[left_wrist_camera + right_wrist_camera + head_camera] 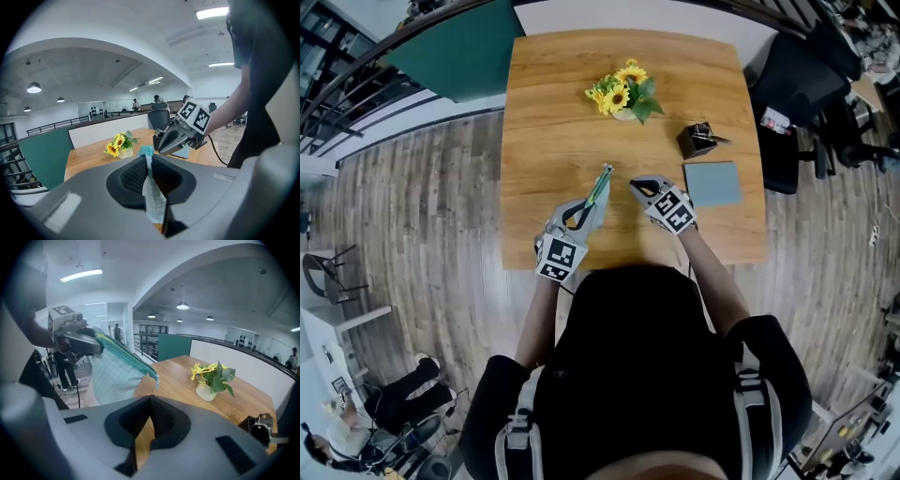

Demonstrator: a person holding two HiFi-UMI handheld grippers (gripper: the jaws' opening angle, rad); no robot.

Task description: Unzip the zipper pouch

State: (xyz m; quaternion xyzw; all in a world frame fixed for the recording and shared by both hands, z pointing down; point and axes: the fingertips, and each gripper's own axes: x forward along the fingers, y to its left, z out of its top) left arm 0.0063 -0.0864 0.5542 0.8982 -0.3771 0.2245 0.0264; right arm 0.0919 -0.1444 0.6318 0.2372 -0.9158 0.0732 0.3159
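Note:
A pale checked zipper pouch with a teal zip edge hangs upright over the wooden table. My left gripper is shut on its lower near end; in the left gripper view the fabric sits pinched between the jaws. In the right gripper view the pouch slopes down from the left gripper, and the zip pull dangles at its far corner. My right gripper is just right of the pouch, apart from it, shut with nothing between its jaws.
A small vase of sunflowers stands at the table's far middle. A black holder and a grey-blue pad lie to the right. A black office chair is beyond the right edge, a green panel at far left.

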